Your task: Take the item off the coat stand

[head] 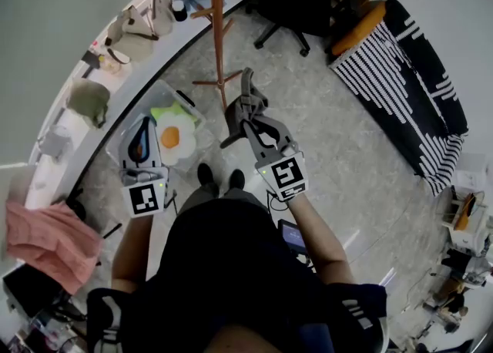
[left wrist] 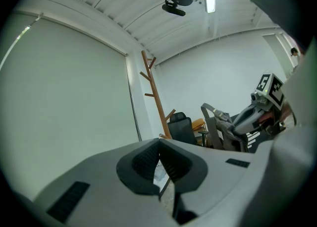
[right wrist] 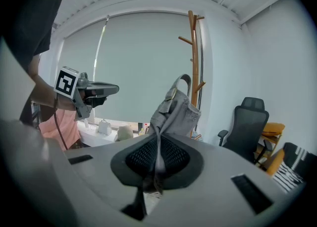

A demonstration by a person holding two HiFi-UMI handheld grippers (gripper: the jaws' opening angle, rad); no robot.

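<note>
Person in black with two grey handheld grippers

A black top (head: 223, 267) and black shoes (head: 202, 175); the left gripper (head: 142, 123) and right gripper (head: 251, 123) each carry a white marker cube (head: 287, 175) with black squares, small green lights and black mesh-textured pads (right wrist: 174, 157).

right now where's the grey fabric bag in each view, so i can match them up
Head view: the grey fabric bag is at centre, pinched in the right claw.
Left gripper view: the bag is right of centre, low.
Right gripper view: the bag is at centre, rising from between the pads.
Shared landmark: the tall wooden coat stand, in all three.
</note>
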